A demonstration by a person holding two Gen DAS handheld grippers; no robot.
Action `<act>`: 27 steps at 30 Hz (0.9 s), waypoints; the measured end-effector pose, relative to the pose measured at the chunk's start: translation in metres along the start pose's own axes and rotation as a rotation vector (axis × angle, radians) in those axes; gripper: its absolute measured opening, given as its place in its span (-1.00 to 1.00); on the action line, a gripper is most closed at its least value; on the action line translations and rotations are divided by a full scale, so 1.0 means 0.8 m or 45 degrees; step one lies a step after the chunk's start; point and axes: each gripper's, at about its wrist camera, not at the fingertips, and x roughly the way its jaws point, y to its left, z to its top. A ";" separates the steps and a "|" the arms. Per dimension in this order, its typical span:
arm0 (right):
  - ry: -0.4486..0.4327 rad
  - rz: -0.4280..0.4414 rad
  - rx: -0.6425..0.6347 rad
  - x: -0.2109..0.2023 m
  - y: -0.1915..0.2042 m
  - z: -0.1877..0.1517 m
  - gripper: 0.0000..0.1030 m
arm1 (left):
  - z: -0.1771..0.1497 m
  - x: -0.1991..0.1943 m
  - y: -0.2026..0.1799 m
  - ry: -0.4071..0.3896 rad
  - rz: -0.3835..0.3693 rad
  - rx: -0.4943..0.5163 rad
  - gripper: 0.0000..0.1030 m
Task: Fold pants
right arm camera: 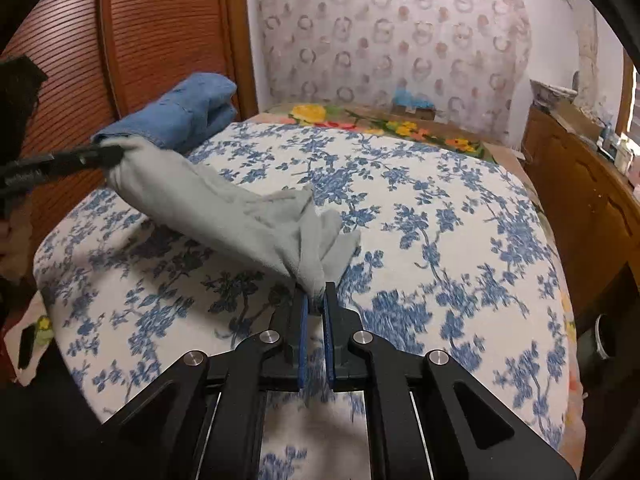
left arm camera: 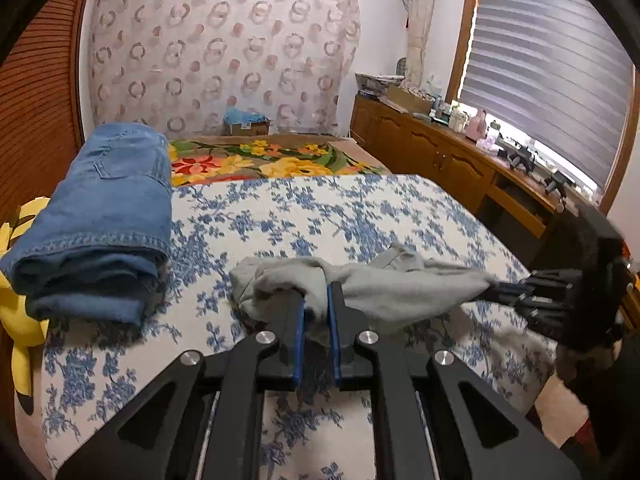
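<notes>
A bedroom: a bed under a blue-flowered white sheet [left arm camera: 360, 216] fills the middle, with a bright yellow-and-red floral blanket [left arm camera: 256, 160] at its far end and a sheer curtain with ring patterns [left arm camera: 224, 48] on the wall behind. A ribbed wooden door [right arm camera: 160, 32] stands on the left, and a long wooden cabinet [left arm camera: 440, 152], cluttered with bottles, runs under the blinded window [left arm camera: 552, 68] on the right. A folded pair of blue jeans [left arm camera: 104, 208] lies on the bed's left side, just beside a yellow plush toy [left arm camera: 16, 316] at the edge. The grey pants [right arm camera: 208, 208] hang bunched and stretched between the two tools, lifted just above the sheet near the front of the bed. The left gripper [left arm camera: 316, 304] points down at a slant, its blue pads nipped narrowly on one bunched end. The right gripper [right arm camera: 316, 300], likewise tilted downward, pinches the other end tight.
</notes>
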 end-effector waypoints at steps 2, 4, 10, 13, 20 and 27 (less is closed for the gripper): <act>0.001 0.001 0.008 -0.011 0.000 -0.006 -0.93 | -0.010 -0.002 -0.006 0.012 -0.006 0.012 -0.85; 0.010 0.020 0.024 -0.020 -0.002 -0.015 -0.93 | -0.026 -0.006 -0.013 0.031 -0.021 0.027 -0.85; 0.030 -0.016 0.040 -0.046 -0.006 -0.047 -0.94 | -0.063 -0.014 -0.019 0.076 0.000 0.027 -0.85; 0.036 -0.047 0.097 -0.055 -0.023 -0.058 -0.94 | -0.079 -0.014 -0.018 0.116 -0.027 0.004 -0.85; 0.021 -0.019 0.117 -0.056 -0.024 -0.060 -0.94 | -0.099 -0.013 -0.030 0.166 -0.015 0.019 -0.85; -0.014 0.039 0.084 -0.041 -0.001 -0.031 -0.91 | -0.091 -0.016 -0.027 0.164 -0.010 0.013 -0.69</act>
